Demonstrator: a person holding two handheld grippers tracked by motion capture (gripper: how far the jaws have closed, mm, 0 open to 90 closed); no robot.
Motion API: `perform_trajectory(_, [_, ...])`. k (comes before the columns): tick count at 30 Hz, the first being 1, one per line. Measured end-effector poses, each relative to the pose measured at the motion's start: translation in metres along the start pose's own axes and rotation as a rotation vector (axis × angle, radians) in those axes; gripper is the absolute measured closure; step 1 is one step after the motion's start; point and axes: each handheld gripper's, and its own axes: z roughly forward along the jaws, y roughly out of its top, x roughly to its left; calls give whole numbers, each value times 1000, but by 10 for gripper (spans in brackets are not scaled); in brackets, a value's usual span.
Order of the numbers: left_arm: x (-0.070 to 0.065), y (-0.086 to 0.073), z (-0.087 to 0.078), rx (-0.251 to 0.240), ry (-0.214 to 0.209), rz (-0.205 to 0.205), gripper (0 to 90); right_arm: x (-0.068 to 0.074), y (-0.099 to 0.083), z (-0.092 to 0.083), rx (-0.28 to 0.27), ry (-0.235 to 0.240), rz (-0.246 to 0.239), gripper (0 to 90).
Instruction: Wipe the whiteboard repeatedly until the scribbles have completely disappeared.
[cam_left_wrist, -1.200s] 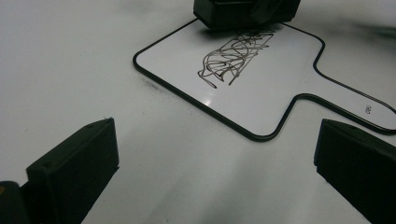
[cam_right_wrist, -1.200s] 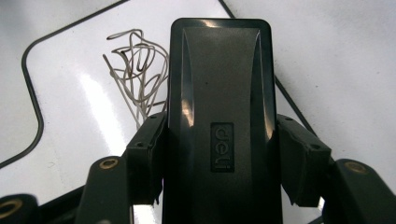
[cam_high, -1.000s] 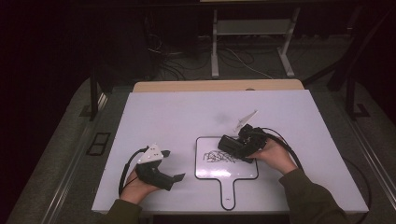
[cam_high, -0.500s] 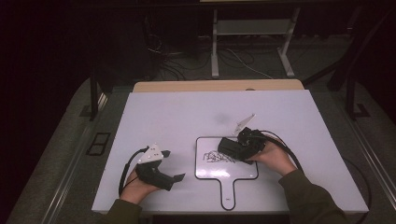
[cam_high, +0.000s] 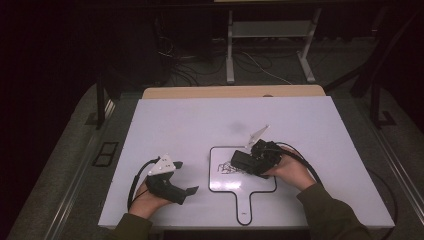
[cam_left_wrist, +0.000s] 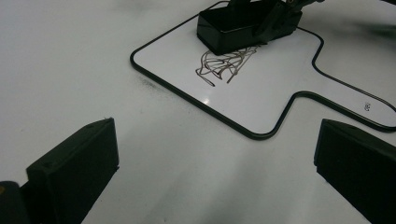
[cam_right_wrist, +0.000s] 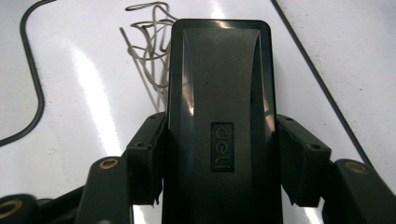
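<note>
Gripping a black rectangular plastic eraser block (cam_right_wrist: 219, 116) w/ "deli" moulded on its top, the right gripper (cam_high: 252, 159) had both jaws pressed against the block's long sides. In the right gripper view the eraser's near end ran off the bottom edge, and its body hid part of the brownish scribble (cam_right_wrist: 152, 56) drawn on the small white paddle-shaped whiteboard w/ black rim (cam_high: 260, 187). Whether the block's underside touched the board couldn't be told.

In the high view the eraser (cam_high: 242, 161) sat over the board's upper right area, just right of the scribble (cam_high: 225, 167). The right hand (cam_high: 290, 170) wrapped the gripper from the right, forearm coming in from bottom right, sleeve cut off at the frame edge.

Left gripper (cam_high: 182, 177) rested low on the white table (cam_high: 200, 120), well left of the board, jaws wide apart w/ nothing between them. Left hand (cam_high: 147, 202) held it from below, wrist partly cut off at the bottom.
</note>
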Motion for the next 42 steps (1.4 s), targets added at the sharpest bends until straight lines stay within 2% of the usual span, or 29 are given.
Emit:
perform_trajectory(7, [0, 0, 0, 0, 0, 1, 0, 6, 2, 1, 3, 12, -25, 387])
perform_trajectory(8, [0, 0, 0, 0, 1, 1, 0, 9, 3, 1, 2, 21, -17, 387])
perform_trajectory(13, [0, 0, 0, -1, -1, -1, 0, 16, 6, 3, 10, 23, -46, 387])
perform_trajectory(14, [0, 0, 0, -1, 0, -1, 0, 16, 7, 3, 16, 26, -78, 387])
perform_trajectory(24, [0, 0, 0, 0, -4, -1, 0, 29, 13, 5, 22, 44, -117, 387])
perform_trajectory(29, [0, 0, 0, 1, -3, -2, 0, 40, 19, 8, 21, 77, -163, 387])
perform_trajectory(31, [0, 0, 0, 1, -3, -2, 0, 42, 20, 9, 22, 80, -168, 387])
perform_trajectory(32, [0, 0, 0, 1, -3, -2, 0, 45, 20, 9, 20, 76, -153, 387])
perform_trajectory(33, [0, 0, 0, 1, -3, -2, 0, 44, 21, 9, 23, 79, -171, 386])
perform_trajectory(42, [0, 0, 0, 1, -2, -3, 0, 29, 15, 6, 28, 53, -102, 386])
